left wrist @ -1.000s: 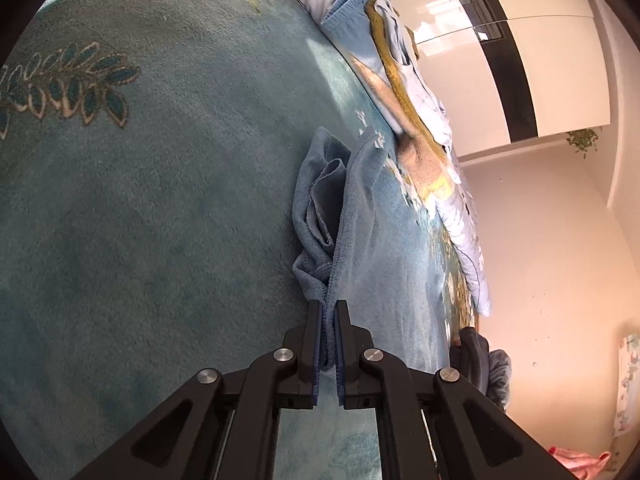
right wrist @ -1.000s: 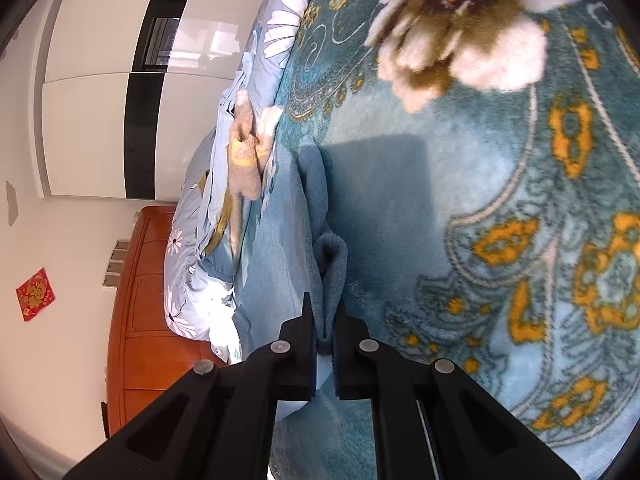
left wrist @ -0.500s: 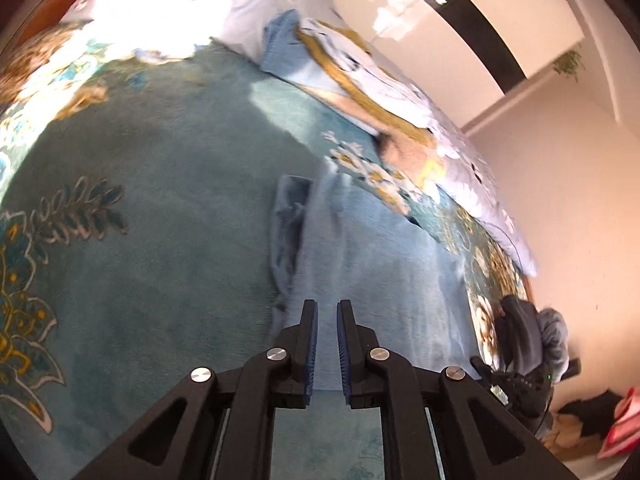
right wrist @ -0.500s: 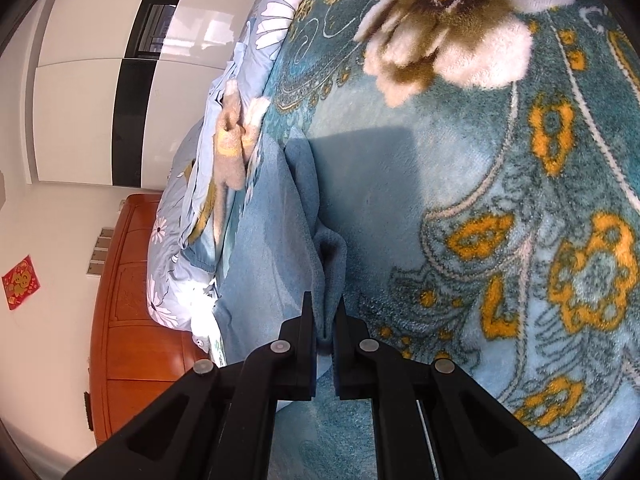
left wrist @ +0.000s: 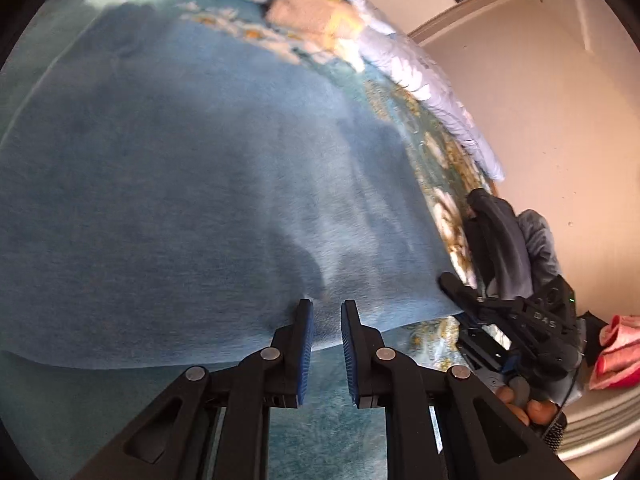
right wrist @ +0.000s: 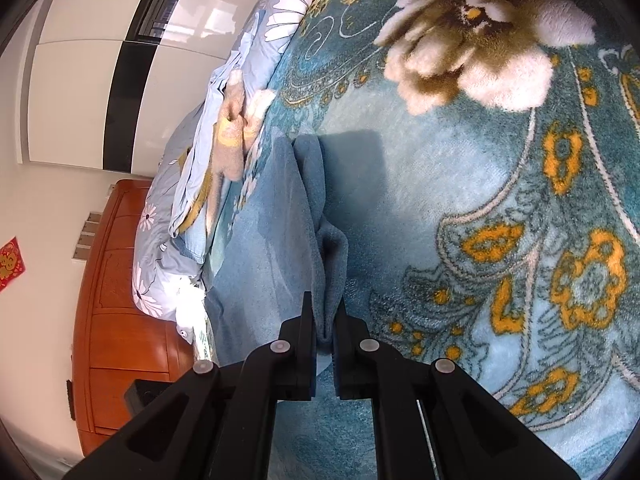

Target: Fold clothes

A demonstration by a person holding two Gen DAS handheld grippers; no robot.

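Right claw point(right wrist: 324, 316) is clenched on a bunched corner of the blue towel point(right wrist: 276, 248), the fabric pinched between its two jaws. From that grip the towel runs away along the fingers' line, its folded edge stacked in narrow layers, long axis pointing toward the pale floral quilt point(right wrist: 224, 120) heaped at the far side of the bed. Left claw point(left wrist: 323, 316) stands released, jaws parted with nothing between them, its tips over the near edge of the same towel point(left wrist: 192, 184).

Only the left wrist view shows the towel as a broad flat sheet spread over the teal flowered blanket point(left wrist: 320, 424), and it alone catches the right claw point(left wrist: 452, 286) gripping the towel's corner at the right. Only the right wrist view shows the layered fold, the large cream flower on the blanket point(right wrist: 472, 52), the wooden headboard point(right wrist: 120, 300) and the white wardrobe point(right wrist: 80, 92). A red cloth point(left wrist: 616, 356) lies off the bed at the left view's right edge.
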